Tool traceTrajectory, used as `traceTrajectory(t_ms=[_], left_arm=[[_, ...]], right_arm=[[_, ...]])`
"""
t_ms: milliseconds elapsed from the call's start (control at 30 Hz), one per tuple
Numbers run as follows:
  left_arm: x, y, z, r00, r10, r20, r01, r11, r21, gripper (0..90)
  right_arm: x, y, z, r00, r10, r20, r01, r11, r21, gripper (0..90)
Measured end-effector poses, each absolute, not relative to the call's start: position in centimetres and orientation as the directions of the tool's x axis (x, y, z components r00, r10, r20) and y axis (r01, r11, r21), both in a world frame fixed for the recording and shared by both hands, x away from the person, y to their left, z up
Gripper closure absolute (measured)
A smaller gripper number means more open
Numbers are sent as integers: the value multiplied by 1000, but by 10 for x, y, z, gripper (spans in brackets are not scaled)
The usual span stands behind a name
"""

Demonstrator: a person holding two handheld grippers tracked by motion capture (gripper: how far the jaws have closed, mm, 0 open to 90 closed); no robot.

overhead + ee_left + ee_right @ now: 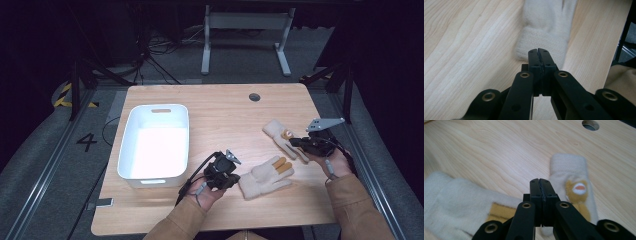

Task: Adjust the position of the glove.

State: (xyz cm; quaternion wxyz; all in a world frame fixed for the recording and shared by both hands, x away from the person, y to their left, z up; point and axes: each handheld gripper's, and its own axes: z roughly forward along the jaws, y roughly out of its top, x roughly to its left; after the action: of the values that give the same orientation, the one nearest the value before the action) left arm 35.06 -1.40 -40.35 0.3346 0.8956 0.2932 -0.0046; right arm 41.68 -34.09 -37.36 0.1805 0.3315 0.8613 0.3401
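Observation:
Two cream knitted gloves lie on the wooden table [225,115]. The near glove [265,177] has tan fingertips and lies flat. My left gripper [234,181] sits just left of its cuff, jaws shut. In the left gripper view the jaw tips [539,52] overlap the cuff edge of this glove [546,27], and I see no fabric between them. The far glove [280,135] carries a small tan figure. My right gripper [296,142] hovers at its finger end, jaws shut [541,181] with nothing between. In the right gripper view, the far glove [571,170] lies right of the jaws and the near glove [456,202] left.
A white plastic bin [150,181] stands on the table's left half. A round cable hole [254,97] sits near the far edge, also seen in the right gripper view as a cable hole [590,124]. Bare wood lies between bin and gloves. The table's right edge [596,50] runs close to the near glove.

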Motion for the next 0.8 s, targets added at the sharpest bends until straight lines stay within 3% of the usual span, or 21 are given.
traceTrajectory(t_ms=[233,400,800], left_arm=[[347,-23,-408,855,494,-159,479,-631,610,898],[349,-38,-415,870,439,-225,477,-630,613,898],[354,-63,-434,884,407,-230,462,-686,563,898]], right_arm=[[414,-339,-375,-726,680,-98,438,568,697,897],[411,-343,-378,-726,682,-92,445,568,693,897],[406,-348,-380,-722,687,-85,453,562,691,897]])
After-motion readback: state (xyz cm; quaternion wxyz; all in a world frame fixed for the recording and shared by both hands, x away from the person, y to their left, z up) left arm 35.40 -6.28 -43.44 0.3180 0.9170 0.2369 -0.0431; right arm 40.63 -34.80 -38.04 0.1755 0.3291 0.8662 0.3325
